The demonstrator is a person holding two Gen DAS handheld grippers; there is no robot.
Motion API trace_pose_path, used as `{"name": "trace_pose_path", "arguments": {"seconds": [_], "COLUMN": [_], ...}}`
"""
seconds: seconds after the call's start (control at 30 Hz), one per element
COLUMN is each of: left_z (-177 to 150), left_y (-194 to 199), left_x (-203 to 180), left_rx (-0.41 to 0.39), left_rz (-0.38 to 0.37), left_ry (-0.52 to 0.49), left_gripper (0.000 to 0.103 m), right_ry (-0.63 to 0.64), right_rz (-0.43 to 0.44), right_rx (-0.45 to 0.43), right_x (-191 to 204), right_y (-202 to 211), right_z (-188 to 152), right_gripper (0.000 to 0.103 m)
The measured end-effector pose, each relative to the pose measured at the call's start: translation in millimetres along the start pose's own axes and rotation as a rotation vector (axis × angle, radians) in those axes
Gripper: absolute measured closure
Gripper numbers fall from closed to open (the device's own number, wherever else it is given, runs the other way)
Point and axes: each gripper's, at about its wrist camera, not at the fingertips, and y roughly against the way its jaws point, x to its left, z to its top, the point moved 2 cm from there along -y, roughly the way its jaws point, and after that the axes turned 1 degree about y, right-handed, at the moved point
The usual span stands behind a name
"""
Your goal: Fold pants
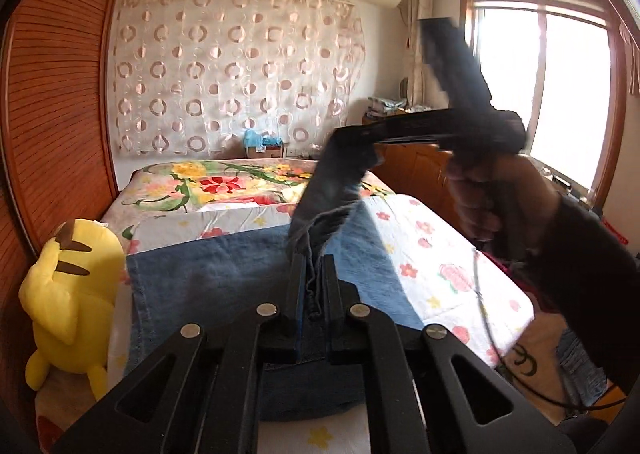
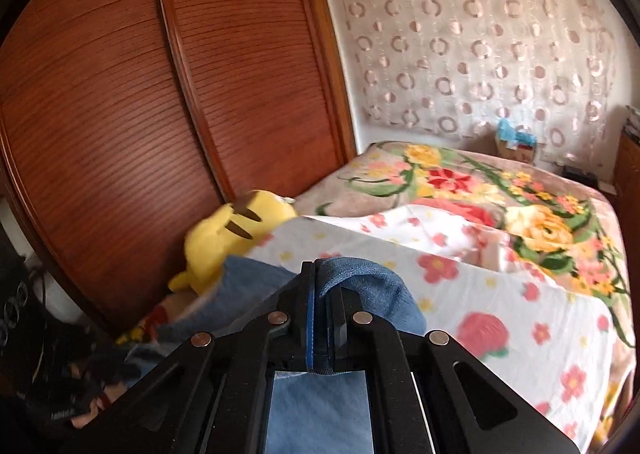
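The blue denim pants (image 1: 224,278) lie on the flowered bed sheet (image 1: 440,254) near the bed's foot. My left gripper (image 1: 312,274) is shut on a frayed edge of the pants, with threads between the fingers. My right gripper (image 1: 348,142) shows in the left wrist view, raised above the bed, shut on another part of the denim that hangs down blurred. In the right wrist view my right gripper (image 2: 322,278) is shut on a fold of the pants (image 2: 360,286), lifted over the sheet (image 2: 520,314).
A yellow plush toy (image 1: 68,294) lies at the bed's left edge, also in the right wrist view (image 2: 228,238). A slatted wooden wardrobe (image 2: 120,114) stands at the left. A floral blanket (image 1: 224,182) covers the far bed. A window (image 1: 560,94) and wooden cabinet (image 1: 416,170) are at the right.
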Motion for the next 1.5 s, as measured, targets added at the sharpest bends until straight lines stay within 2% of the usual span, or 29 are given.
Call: {"name": "trace_pose_path", "arguments": {"seconds": [0.2, 0.3, 0.47, 0.63, 0.7, 0.87, 1.0, 1.1, 1.13, 1.23, 1.3, 1.37, 1.5], "left_z": [-16.6, -32.7, -59.2, -85.9, -90.9, -96.2, -96.8, -97.2, -94.9, -85.0, -79.1, -69.9, -51.7], "left_y": [8.0, 4.0, -5.6, -26.5, -32.0, -35.6, -32.8, -32.2, -31.7, -28.7, -27.5, -28.1, -40.2], "left_x": [21.1, 37.4, 58.4, 75.3, 77.4, 78.8, 80.1, 81.9, 82.7, 85.9, 87.4, 88.5, 86.1], "left_rx": [0.022, 0.061, 0.121, 0.183, 0.198, 0.213, 0.218, 0.228, 0.226, 0.203, 0.182, 0.162, 0.155], "left_rz": [0.045, 0.072, 0.110, 0.134, 0.150, 0.163, 0.165, 0.176, 0.180, 0.196, 0.198, 0.198, 0.199], "left_ry": [0.042, 0.080, 0.127, 0.177, 0.185, 0.191, 0.184, 0.186, 0.189, 0.186, 0.181, 0.176, 0.139], "left_gripper": [0.095, 0.095, 0.095, 0.095, 0.095, 0.095, 0.095, 0.094, 0.092, 0.077, 0.060, 0.056, 0.056], "right_ry": [0.023, 0.032, 0.042, 0.051, 0.065, 0.085, 0.076, 0.066, 0.061, 0.022, -0.003, -0.027, -0.028], "right_rz": [0.054, 0.071, 0.055, 0.014, 0.006, -0.023, -0.059, -0.146, -0.174, -0.215, -0.223, -0.223, -0.242], "right_rx": [0.094, 0.147, 0.222, 0.266, 0.271, 0.205, 0.130, 0.132, 0.145, 0.183, 0.200, 0.212, 0.222], "right_x": [-2.2, 7.0, 17.3, 29.2, 30.2, 18.5, -10.8, -49.2, -60.4, -91.2, -104.2, -110.6, -107.6], "right_y": [-60.9, -94.5, -131.9, -149.5, -149.0, -122.6, -82.7, -59.1, -54.6, -45.8, -41.9, -39.9, -40.6], "right_z": [2.1, 4.1, 2.4, -7.1, -7.2, 2.8, -1.5, -16.0, -22.6, -41.5, -53.2, -63.6, -74.8], "right_gripper": [0.099, 0.099, 0.099, 0.099, 0.086, 0.074, 0.074, 0.073, 0.073, 0.073, 0.073, 0.073, 0.073]}}
